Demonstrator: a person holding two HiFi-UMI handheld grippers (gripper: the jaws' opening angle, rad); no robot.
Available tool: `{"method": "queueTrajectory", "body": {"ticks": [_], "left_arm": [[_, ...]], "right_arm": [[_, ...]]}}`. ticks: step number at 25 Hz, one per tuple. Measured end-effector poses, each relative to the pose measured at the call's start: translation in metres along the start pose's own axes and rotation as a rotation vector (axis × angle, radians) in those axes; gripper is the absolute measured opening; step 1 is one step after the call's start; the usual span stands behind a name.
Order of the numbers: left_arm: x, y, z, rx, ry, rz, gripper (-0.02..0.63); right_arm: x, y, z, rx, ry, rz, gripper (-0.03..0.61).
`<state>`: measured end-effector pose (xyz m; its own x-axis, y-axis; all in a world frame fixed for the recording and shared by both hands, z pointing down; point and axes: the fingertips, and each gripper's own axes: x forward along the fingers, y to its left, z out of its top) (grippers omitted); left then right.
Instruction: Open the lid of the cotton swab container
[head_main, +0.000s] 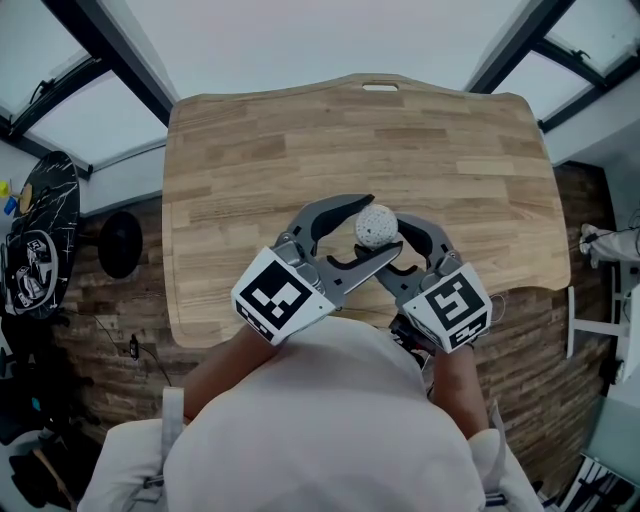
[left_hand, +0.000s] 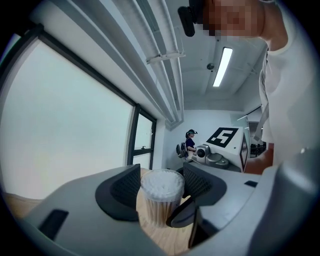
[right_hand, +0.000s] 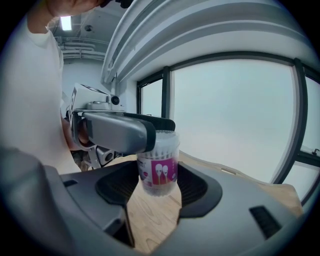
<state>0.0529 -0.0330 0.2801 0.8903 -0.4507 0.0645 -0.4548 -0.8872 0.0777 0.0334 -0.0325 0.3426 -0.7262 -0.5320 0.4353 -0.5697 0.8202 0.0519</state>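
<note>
Left hand-held gripper clamps lid, right hand-held gripper clamps body; one cotton swab container, two grippers.

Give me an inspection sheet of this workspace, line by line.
Surface: wooden table, bare apart from the job's thing.
Job's things: cotton swab container, upright; its clear lid appears to be on.
Clutter: nothing seen on the table.
Grippers: left gripper shut on the container's top; right gripper shut on its lower body.
Cables: thin cable on the floor left of the table.
Surroundings: large windows, brick-patterned floor, a person in the background.
</note>
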Motion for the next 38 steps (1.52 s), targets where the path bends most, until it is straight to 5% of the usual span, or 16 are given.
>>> {"method": "queueTrajectory", "body": {"ticks": [11,18,27,38], "left_arm": [[-0.005,0.007,0.004,-0.144,-0.044,-0.04,0.272],[-0.005,0.002,0.004,-0.141,-0.043,-0.065,0.273],[-0.008,0.0,0.019,0.089,-0.048,-0.017,0.27],[-0.012,0.007,0.035,0.128,-0.076,0.011,0.195]], "right_arm": [[0.002,0.0,0.004,-0.07,-0.037,-0.003,0.245],[-0.003,0.002,0.003,-0.081,-0.027,-0.015,0.244],[-0.006,-0.001,-0.005,-0.056,-0.013,-0.015,0.244],[-0.012,-0.005,-0.012,-0.035,-0.021,-0.016,0.244]]}}
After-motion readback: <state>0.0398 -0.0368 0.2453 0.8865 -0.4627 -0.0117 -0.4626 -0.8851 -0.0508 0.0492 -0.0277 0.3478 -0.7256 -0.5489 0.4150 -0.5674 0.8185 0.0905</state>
